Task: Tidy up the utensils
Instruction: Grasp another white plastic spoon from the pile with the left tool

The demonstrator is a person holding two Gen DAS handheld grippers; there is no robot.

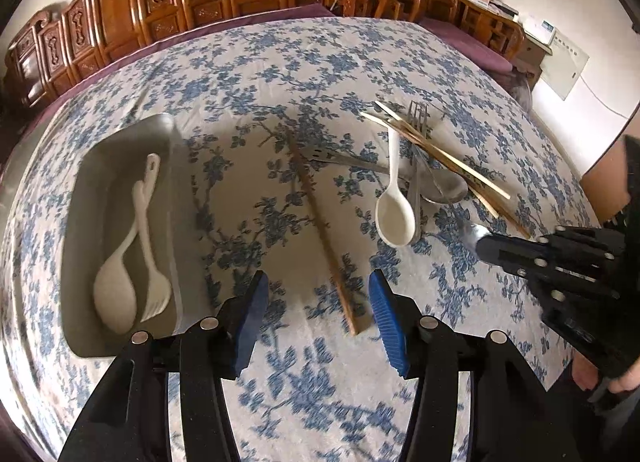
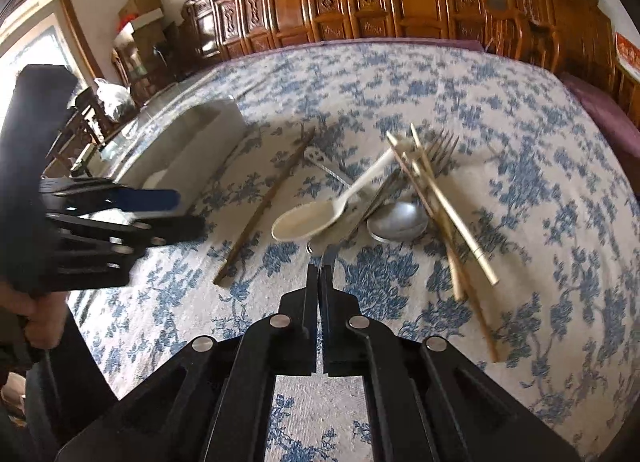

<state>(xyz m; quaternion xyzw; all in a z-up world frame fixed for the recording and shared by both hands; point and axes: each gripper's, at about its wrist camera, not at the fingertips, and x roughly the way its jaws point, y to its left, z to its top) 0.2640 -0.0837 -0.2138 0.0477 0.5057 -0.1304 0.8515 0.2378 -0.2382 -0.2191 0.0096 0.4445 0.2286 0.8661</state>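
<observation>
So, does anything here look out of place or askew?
Yes: one brown chopstick lies alone mid-table, apart from the crossed heap of chopsticks, fork and spoons; the tray holds only two white utensils.

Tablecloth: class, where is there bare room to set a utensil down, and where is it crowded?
Free: the far tablecloth beyond the fork, and the strip between the tray and the lone chopstick. Crowded: the pile around the white spoon.
</observation>
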